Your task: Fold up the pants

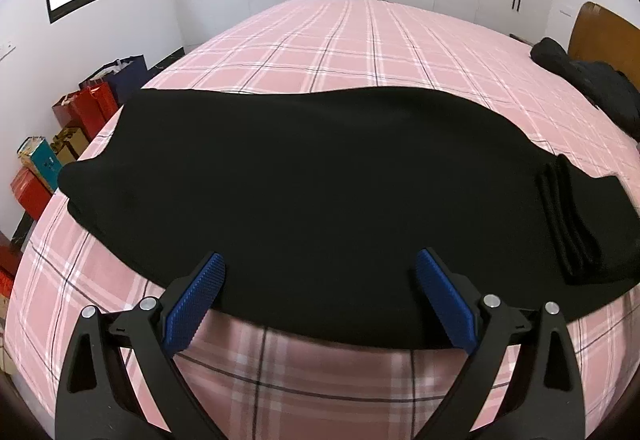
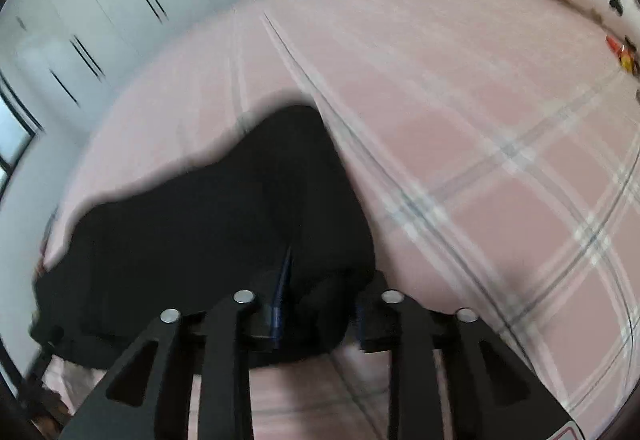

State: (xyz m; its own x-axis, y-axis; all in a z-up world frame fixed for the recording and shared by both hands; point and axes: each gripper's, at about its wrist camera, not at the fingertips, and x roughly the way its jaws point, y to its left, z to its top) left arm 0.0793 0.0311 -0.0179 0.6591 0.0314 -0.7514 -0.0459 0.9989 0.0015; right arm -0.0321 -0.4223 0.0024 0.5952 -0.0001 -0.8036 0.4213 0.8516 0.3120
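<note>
Black pants [image 1: 320, 192] spread lengthwise across near part of bed [image 1: 360, 40], folded end at right. Left hand-held gripper [image 1: 320, 304] spread wide, empty, hovering over near hem, likely waiting to pin or lift. Right hand-held gripper [image 2: 316, 304] pinching bunched pants fabric at end, probably to carry it over. Plenty of bare pink plaid beyond far edge; dark clothes [image 1: 592, 80] near headboard, well apart.

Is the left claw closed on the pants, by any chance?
No, the left claw stands wide open, its pads apart over the pants.
</note>
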